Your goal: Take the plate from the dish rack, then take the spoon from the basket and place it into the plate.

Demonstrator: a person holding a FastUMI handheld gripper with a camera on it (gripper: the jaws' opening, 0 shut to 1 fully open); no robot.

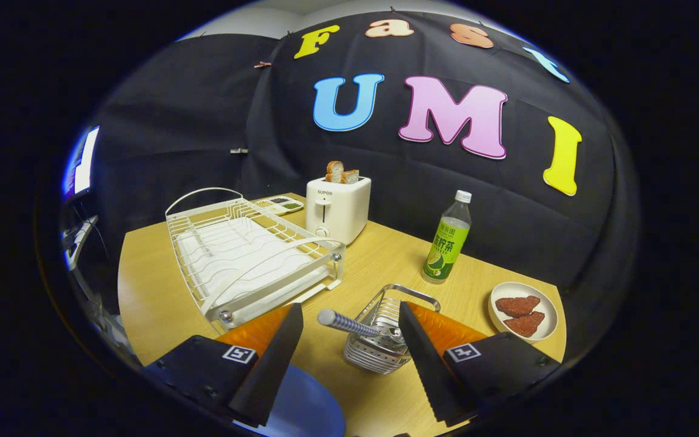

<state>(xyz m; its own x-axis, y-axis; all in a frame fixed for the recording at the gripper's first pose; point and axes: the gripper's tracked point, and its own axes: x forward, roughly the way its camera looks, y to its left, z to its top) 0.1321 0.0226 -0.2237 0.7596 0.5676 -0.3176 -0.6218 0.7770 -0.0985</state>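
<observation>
The gripper [349,315] hangs over the wooden table [386,255] with its jaws spread wide and nothing pinched between them. Between the fingers stands the wire basket [380,346], and the spoon [346,322] sits in it, its checked handle leaning out toward 9 o'clock; the handle's rounded end lies just short of the left finger, and I cannot tell whether the right finger touches the basket. Under the left finger, at about 7 o'clock from the basket, the blue plate [307,406] lies flat on the table. The white dish rack [246,255] stands at 10 o'clock from the basket, no dishes in it. Beyond the rack, at 12 o'clock, is the toaster [337,209] with bread [341,173] sticking up from its slots, and a small tray [280,205] just to its left. A green bottle [446,240] stands at 1 o'clock, and at 3 o'clock a white dish [524,312] holds two brown pieces.
</observation>
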